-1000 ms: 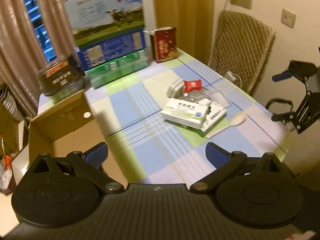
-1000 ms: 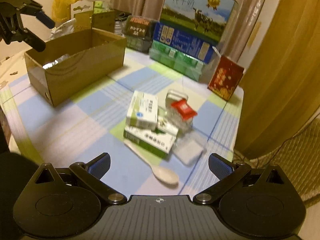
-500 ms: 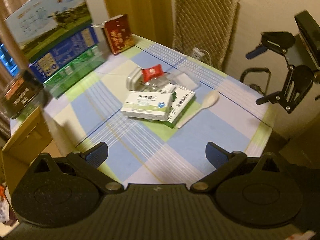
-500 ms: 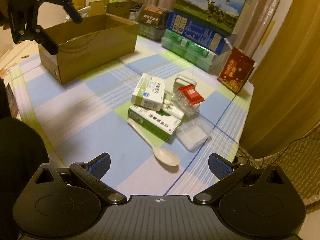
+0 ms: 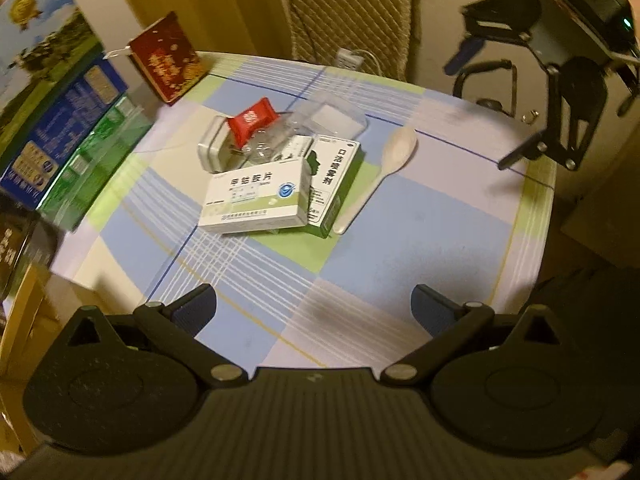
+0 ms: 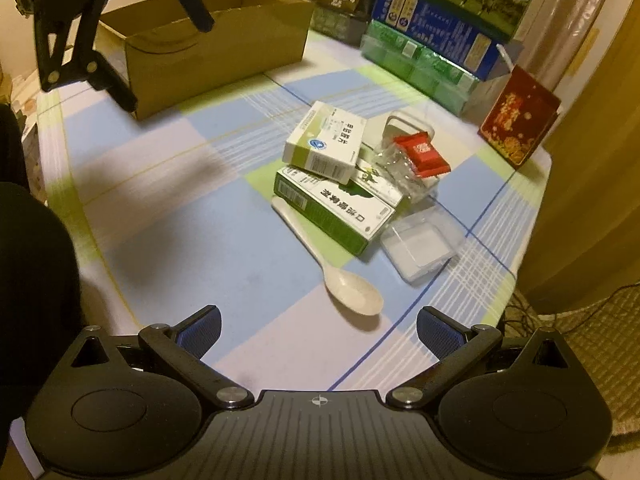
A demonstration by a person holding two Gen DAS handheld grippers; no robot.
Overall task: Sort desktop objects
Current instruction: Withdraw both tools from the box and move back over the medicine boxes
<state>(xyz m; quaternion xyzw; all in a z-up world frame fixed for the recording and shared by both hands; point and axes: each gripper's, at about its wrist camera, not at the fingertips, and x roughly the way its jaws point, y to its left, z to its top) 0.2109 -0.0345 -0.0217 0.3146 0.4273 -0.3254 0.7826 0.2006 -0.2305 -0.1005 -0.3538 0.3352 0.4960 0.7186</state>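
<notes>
Medicine boxes [image 5: 256, 196] sat piled mid-table w/ the rest of the clutter: a white box leaning atop a green-and-white box [image 6: 334, 210], a red snack packet [image 5: 252, 120] on crinkled clear wrap, a small white tin [image 5: 210, 148] behind, a clear plastic case [image 6: 420, 246] and a pale spoon [image 6: 348, 288] alongside. Over the last sec the left claw [image 5: 314, 312] had swung away from the cardboard box [image 6: 208, 44] and closed in toward the pile; the right claw [image 6: 318, 330] had crept nearer too, spoon just ahead of it. Both claws were spread wide, nothing gripped. Judged: sorting had barely begun, approach phase, first pick probably spoon or top box.

Around: stacked milk cartons [image 6: 436, 28] and a red gift box [image 6: 520, 116] lined the far edge of the checked table [image 5: 420, 240]; a woven chair back [image 5: 352, 12] stood beyond. Obstacles: items overlapped, so lifting a lower box risked tipping the upper one; the wrap could snag. Route to the cardboard box looked open.
</notes>
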